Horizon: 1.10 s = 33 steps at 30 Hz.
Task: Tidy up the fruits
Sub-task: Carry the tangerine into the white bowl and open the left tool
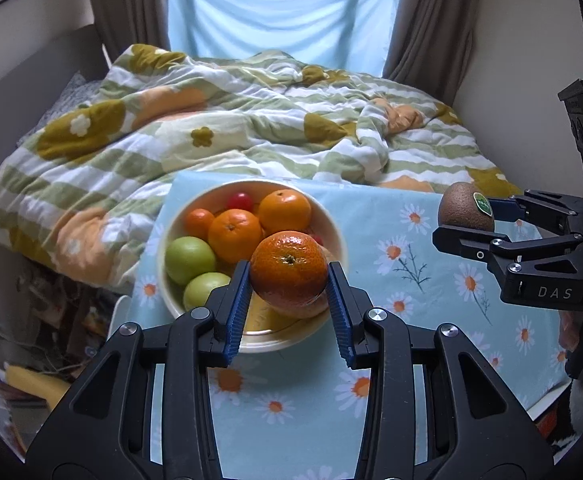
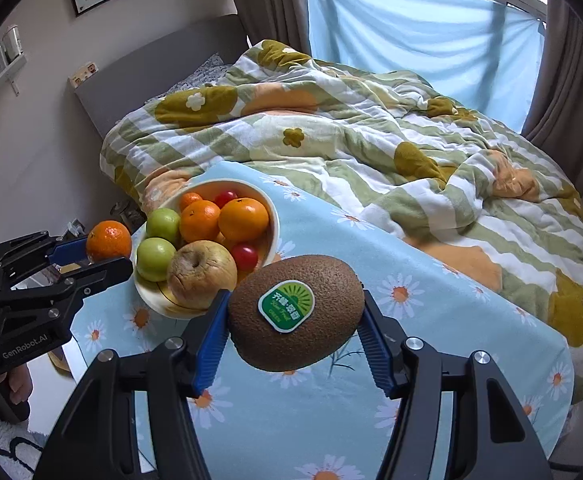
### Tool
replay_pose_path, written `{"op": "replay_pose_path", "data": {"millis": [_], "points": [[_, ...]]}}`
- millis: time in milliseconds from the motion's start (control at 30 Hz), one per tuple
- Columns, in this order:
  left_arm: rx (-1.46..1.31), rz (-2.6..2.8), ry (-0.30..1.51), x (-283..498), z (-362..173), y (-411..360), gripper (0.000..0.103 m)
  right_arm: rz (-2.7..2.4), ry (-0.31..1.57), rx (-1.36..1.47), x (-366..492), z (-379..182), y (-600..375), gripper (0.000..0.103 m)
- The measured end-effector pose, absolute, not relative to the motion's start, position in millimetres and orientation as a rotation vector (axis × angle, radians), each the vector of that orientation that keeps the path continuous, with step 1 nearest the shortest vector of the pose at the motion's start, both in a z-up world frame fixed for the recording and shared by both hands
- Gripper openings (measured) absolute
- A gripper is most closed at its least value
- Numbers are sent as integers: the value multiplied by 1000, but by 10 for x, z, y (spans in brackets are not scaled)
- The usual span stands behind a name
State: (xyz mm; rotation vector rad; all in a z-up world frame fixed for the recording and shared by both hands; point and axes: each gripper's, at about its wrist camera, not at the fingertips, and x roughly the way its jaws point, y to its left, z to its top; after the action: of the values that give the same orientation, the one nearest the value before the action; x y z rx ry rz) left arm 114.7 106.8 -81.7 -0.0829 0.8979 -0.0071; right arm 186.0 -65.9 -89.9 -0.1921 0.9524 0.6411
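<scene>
My left gripper (image 1: pixel 288 276) is shut on a mandarin orange (image 1: pixel 288 268) and holds it above the near rim of the cream fruit bowl (image 1: pixel 331 216). The bowl holds oranges (image 1: pixel 284 211), green apples (image 1: pixel 189 259), red cherry tomatoes (image 1: pixel 239 201) and a wrinkled yellow apple (image 2: pixel 201 273). My right gripper (image 2: pixel 295 316) is shut on a brown kiwi (image 2: pixel 323 280) with a green sticker, above the cloth to the right of the bowl (image 2: pixel 273 216). In the right wrist view the left gripper (image 2: pixel 91 254) holds the orange (image 2: pixel 108 240) at the bowl's left.
The bowl stands on a light blue daisy-print cloth (image 1: pixel 431 300) over a small table. Behind it is a bed with a rumpled floral duvet (image 1: pixel 227 128). Clutter lies on the floor at the left (image 1: pixel 31 360). Walls close in on both sides.
</scene>
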Motion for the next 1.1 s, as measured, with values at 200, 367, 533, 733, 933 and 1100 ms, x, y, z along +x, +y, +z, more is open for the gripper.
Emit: {"op": "replay_pose_path", "data": {"millis": [200,367,533,733,933,1100], "points": [[-49,-53,921,1303,-978,1443,43,597,953,-149,1828,-956,-326,57],[-27,-103,951,1462,-1172,1651,43,552,948,-118,1838,-1001,-124,57],[5,-161,980,1641,-1378,1740,43,495,949,-91,1847,-1060,3,57],[46,-236,1009,1798,-1526,1716,43,433,962,-54,1833,-1117,23,57],[70,-231,1015,1856,-1524,1715,44,401,974,-40,1859,-1117,14,57],[38,-229,1017,1842,-1460,1771,103,399,976,-47,1916,-1087,18,57]]}}
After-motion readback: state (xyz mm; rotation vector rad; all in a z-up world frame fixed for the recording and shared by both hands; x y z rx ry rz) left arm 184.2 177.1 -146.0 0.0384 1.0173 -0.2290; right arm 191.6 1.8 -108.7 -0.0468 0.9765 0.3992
